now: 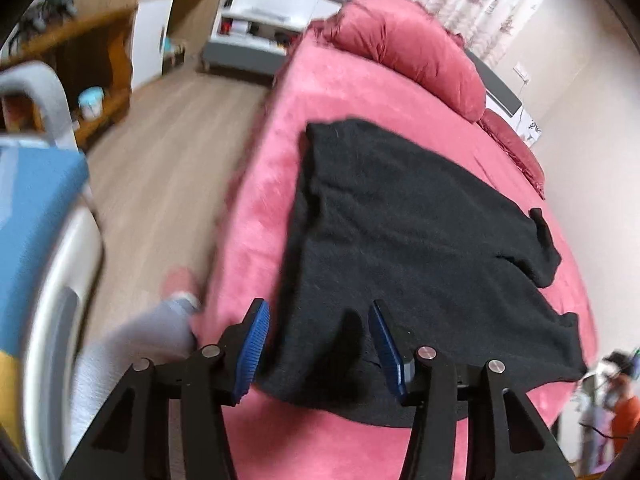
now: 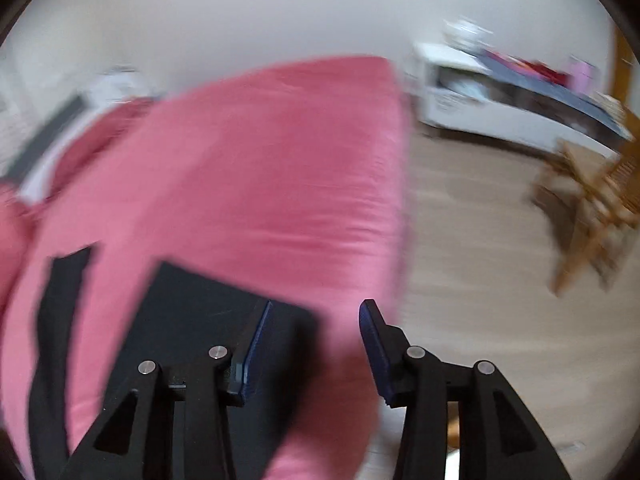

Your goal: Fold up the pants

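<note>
Black pants (image 1: pixel 404 248) lie folded into a broad flat block on a pink bed (image 1: pixel 340 92). My left gripper (image 1: pixel 318 316) is open and empty, held just above the near edge of the pants. In the right wrist view, which is blurred, the black pants (image 2: pixel 188 312) show at the lower left on the pink bed (image 2: pixel 260 168). My right gripper (image 2: pixel 316 316) is open and empty, over the corner of the pants near the bed's right edge.
A pink pillow (image 1: pixel 408 44) lies at the bed's head. Wood floor (image 1: pixel 168 168) runs left of the bed, with wooden shelves (image 1: pixel 80 60) and a white cabinet (image 1: pixel 256 36) beyond. A person's grey-trousered leg (image 1: pixel 132 344) stands by the bed. A wooden chair (image 2: pixel 592 208) stands to the right.
</note>
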`<state>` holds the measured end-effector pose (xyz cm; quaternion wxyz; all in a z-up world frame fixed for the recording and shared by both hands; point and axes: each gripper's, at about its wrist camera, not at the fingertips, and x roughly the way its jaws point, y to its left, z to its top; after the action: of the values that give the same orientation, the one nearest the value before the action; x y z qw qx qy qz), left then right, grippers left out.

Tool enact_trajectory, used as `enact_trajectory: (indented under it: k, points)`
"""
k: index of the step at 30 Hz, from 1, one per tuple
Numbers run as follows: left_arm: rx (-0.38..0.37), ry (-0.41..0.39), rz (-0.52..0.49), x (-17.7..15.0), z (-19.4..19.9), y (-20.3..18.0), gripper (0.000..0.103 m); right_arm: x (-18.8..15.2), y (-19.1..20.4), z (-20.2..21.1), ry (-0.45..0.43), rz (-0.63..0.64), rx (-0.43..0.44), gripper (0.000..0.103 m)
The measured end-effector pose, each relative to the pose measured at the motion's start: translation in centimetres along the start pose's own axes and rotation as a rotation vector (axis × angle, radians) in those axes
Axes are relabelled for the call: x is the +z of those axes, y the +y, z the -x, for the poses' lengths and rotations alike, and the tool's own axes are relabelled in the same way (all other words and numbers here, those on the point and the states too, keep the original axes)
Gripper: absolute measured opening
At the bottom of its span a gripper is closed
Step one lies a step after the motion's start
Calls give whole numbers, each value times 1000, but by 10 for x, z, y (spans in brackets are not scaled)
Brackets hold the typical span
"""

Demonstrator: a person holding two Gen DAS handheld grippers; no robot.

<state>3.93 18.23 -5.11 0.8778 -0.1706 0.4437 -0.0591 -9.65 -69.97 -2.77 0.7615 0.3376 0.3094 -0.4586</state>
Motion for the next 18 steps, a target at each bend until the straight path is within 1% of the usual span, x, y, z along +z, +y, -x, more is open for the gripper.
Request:
enact_trajectory:
  k: [1, 2, 4, 6, 8, 11, 12, 13, 14, 15, 16, 17, 18]
  points:
    - [2, -25, -23, 5, 4, -1, 52, -11, 17, 7, 10, 52, 85, 46]
    - [2, -39, -39, 10, 5, -2, 53, -18, 29, 8, 23, 82, 136, 46]
    - [-6, -55, -74, 22, 1, -8, 53, -47, 63, 8, 97, 162, 264, 46]
    - [-19, -64, -91, 41, -11, -17, 54, -70, 101, -1, 166, 203, 343, 46]
    - [-23, -64, -106, 65, -30, -26, 59, -96, 135, -10, 231, 239, 429, 46]
    - [-22, -59, -111, 100, -65, -36, 60, -130, 185, -14, 299, 278, 526, 46]
    - [-15, -53, -103, 113, -76, -37, 60, -141, 202, -14, 309, 308, 538, 46]
    - [-26, -38, -90, 126, -91, -38, 60, -150, 213, -15, 311, 332, 542, 46]
    - [-34, -8, -76, 140, -108, -37, 60, -159, 223, -19, 319, 354, 553, 46]
    - [-24, 10, -63, 150, -121, -35, 60, -169, 232, -23, 330, 368, 568, 46]
    - [-6, 33, -40, 159, -135, -31, 54, -175, 237, -26, 336, 374, 570, 46]
    - [13, 66, -7, 168, -151, -26, 39, -183, 242, -28, 341, 381, 566, 46]
    - [6, 84, 11, 173, -160, -23, 33, -191, 246, -30, 340, 389, 565, 46]
